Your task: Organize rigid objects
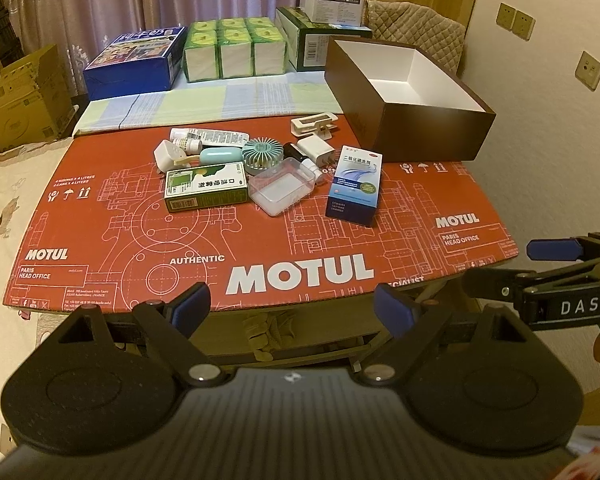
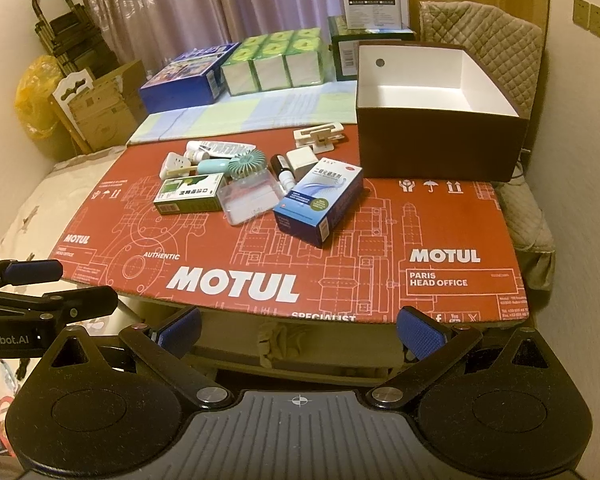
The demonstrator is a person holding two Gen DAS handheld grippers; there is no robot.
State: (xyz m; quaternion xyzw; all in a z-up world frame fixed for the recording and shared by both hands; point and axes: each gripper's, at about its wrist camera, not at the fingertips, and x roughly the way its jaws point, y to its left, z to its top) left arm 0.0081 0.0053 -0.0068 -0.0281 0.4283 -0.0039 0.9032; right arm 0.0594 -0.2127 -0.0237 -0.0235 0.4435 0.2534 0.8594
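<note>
Landmark: the red cardboard sheet (image 1: pixel 140 240) lying flat as your work surface; white print on it reads "MOTUL", "AUTHENTIC", "PARIS HEAD OFFICE".
Your left gripper (image 1: pixel 292 308): jaws wide apart, nothing between them, hovering just off the sheet's near edge.
Your right gripper (image 2: pixel 298 330): jaws also spread wide and empty, at the same near edge. Its arm reads "DAS" in the left wrist view.
Items to organize: clustered at the sheet's middle, toward the far side.
Blue medicine box (image 2: pixel 320 204): nearest of the cluster, Chinese print too small to read.
Green carton (image 1: pixel 206 188): left in the cluster, Chinese characters.
Clear plastic case (image 1: pixel 282 188): between those two.
Mint handheld fan (image 1: pixel 260 152): behind the case, partly covered.
Hard to make out: white chargers, tubes and small bottles, overlapping.
Brown open box (image 2: pixel 432 142): empty, white inside, on the sheet's far right corner.
Open room: the sheet's whole near half lies bare.
</note>
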